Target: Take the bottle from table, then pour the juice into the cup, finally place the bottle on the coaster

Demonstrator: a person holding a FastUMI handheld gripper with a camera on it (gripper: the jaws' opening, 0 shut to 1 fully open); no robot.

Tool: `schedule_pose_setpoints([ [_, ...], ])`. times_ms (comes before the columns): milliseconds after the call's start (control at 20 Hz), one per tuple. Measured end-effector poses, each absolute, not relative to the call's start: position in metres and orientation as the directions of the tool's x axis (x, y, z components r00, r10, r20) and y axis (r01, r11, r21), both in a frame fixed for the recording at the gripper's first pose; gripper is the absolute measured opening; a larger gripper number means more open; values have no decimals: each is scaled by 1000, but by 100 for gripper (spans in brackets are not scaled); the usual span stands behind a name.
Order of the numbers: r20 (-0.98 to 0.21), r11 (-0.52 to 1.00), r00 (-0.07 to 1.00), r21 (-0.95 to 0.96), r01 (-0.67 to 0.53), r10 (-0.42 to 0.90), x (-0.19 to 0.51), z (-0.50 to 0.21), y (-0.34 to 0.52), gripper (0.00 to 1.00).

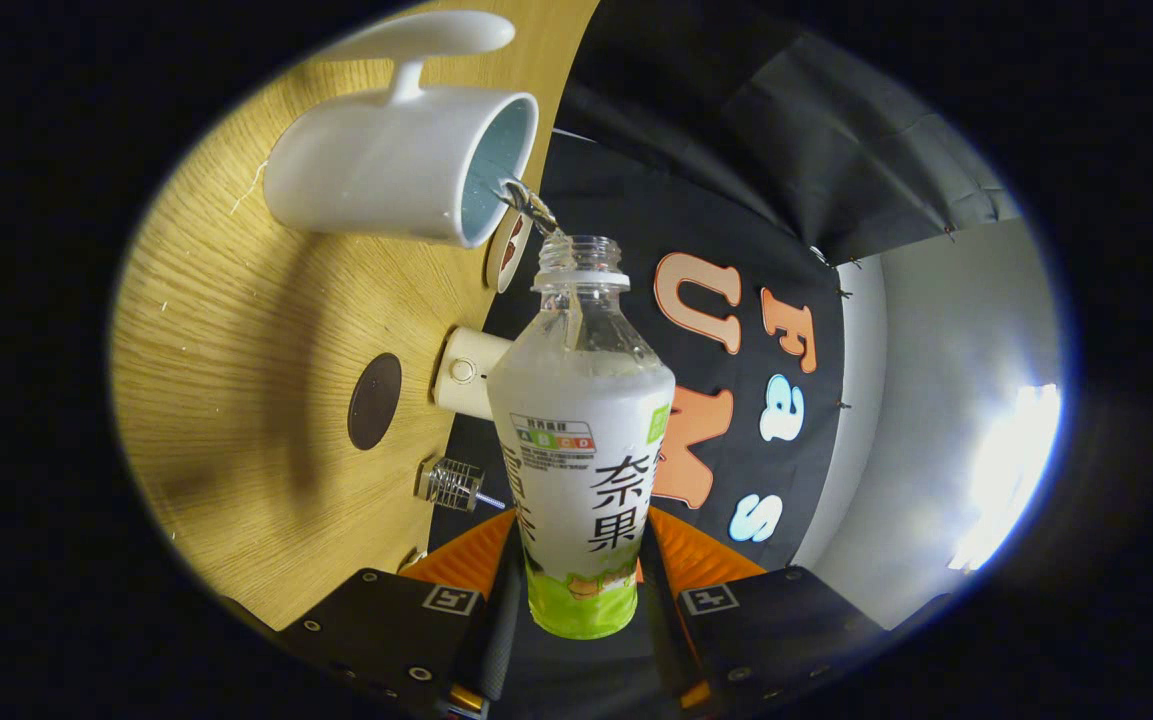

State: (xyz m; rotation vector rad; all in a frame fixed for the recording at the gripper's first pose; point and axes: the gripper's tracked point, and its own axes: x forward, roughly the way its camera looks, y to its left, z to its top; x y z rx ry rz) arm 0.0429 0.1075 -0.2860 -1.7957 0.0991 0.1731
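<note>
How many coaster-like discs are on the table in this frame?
2. A dark round coaster lies flat on the wooden table beside the held bottle; a second disc sits just past the white cup, partly hidden behind it. Others may be hidden.

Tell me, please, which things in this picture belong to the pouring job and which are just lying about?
Part of the job:
- bottle, uncapped, held between both claw fingers, tipped toward the cup
- white cup, with liquid streaming into its mouth
- dark round coaster on the wooden table

Just lying about:
- white cylindrical container
- small ribbed clear glass
- round disc behind the cup
</note>
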Motion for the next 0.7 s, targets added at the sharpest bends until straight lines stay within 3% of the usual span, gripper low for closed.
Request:
schedule_pose_setpoints([
  [700,-160,-283,985,-949,-137,61,46,-274,119,58],
])
